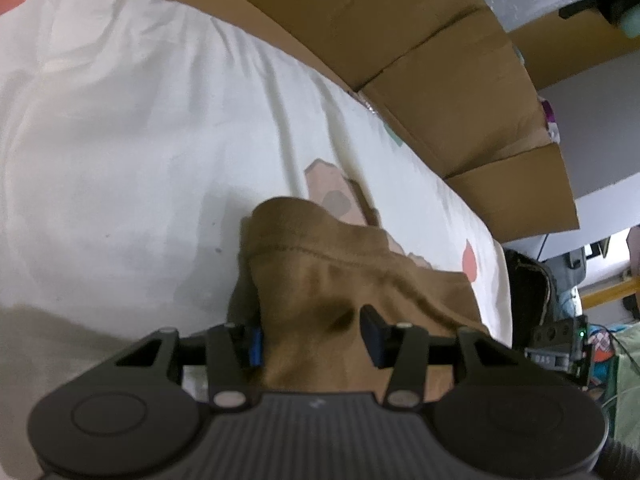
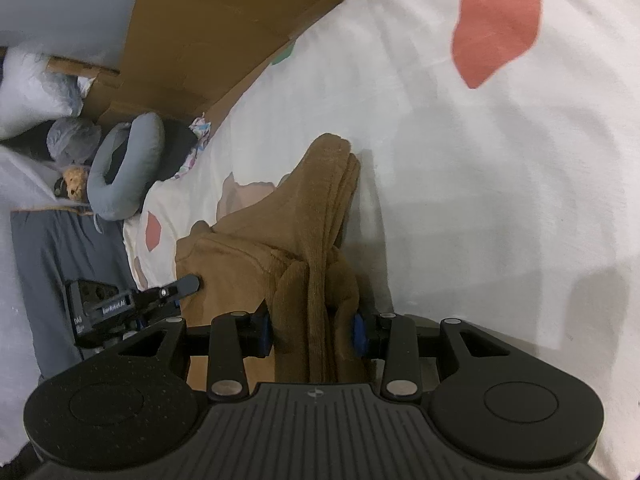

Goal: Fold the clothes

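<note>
At the far left of the right wrist view a grey curved cushion lies at the edge of the bed with a small tan soft toy against it, and behind them runs a brown cardboard panel. Just right of these, the left gripper reaches in from the side, its dark finger touching the brown garment — its own camera shows the cloth lying between its two pads, which stand apart with fabric bunched against the left one, so whether it truly pinches the cloth I cannot tell. The garment is a soft, thick piece, gathered into upright folds and lifted off the white bed sheet, its far tip drooping back toward the sheet. In the middle the right gripper has its jaws drawn in tight on a thick bundle of these folds, blue pads pressed against both sides. Further right the sheet lies wrinkled and bare, marked by a large red patch near the top edge.
</note>
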Motion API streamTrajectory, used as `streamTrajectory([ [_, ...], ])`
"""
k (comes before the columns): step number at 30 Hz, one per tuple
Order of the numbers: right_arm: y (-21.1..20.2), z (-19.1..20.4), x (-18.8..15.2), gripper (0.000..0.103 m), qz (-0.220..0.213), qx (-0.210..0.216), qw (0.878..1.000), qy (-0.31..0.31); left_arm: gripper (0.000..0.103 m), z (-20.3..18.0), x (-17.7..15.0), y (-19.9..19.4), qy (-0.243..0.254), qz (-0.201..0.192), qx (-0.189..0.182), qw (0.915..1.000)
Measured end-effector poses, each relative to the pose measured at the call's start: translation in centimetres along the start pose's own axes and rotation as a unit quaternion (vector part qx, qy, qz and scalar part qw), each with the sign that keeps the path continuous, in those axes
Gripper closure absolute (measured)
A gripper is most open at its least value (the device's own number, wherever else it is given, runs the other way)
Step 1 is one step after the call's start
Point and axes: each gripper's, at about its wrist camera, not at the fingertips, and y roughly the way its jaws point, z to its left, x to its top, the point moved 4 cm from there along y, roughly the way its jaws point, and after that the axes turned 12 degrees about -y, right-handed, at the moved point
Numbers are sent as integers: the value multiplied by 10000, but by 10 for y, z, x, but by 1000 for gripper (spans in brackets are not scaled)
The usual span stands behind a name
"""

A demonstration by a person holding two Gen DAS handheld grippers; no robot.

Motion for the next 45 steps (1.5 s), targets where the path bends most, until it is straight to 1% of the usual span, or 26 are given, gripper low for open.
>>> streamTrajectory([
  [3, 3, 3, 2, 61, 27, -23, 10000, -79, 50, -5, 2, 3, 96, 53, 17, 9999],
  [4, 3, 4, 2, 61, 37, -43, 9999, -102, 52, -6, 2, 3, 91, 60, 18, 9999],
  [5, 3, 6, 3, 67, 51, -83, 9999, -130, 57, -6, 3, 4, 93, 66, 37, 9999],
  [6, 3, 7, 3, 74, 65, -124, 9998, -158, 73, -7, 2, 4, 104, 87, 74, 9999],
  [7, 3, 8, 4, 75, 85, -171, 9997, -181, 84, -7, 2, 4, 126, 112, 107, 9998],
  [8, 2, 10, 4, 79, 112, -223, 9995, -198, 85, -8, 1, 4, 153, 126, 134, 9997],
  [10, 1, 13, 5, 81, 150, -307, 9991, -239, 90, -9, -1, 2, 149, 116, 142, 9997],
  [13, -1, 21, 7, 83, 192, -463, 9981, -351, 93, -14, -2, -3, 206, 76, 192, 9996],
  [17, -6, 35, 9, 84, 166, -627, 9966, -499, 94, -25, -4, -14, 328, -2, 285, 9991],
  [25, -30, 72, 9, 86, 0, -852, 9929, -836, 95, -51, -14, -44, 570, -152, 484, 9971],
  [29, -42, 93, 6, 87, -3, -987, 9897, -1034, 96, -66, -19, -63, 637, -264, 682, 9953],
  [33, -54, 114, 5, 87, 0, -1028, 9884, -1119, 96, -83, -27, -83, 672, -379, 928, 9927],
  [37, -64, 137, 1, 87, 28, -1041, 9866, -1254, 96, -99, -37, -105, 650, -448, 1157, 9901],
  [45, -87, 183, -7, 87, 54, -1126, 9802, -1625, 96, -122, -53, -152, 380, -635, 1370, 9878],
])
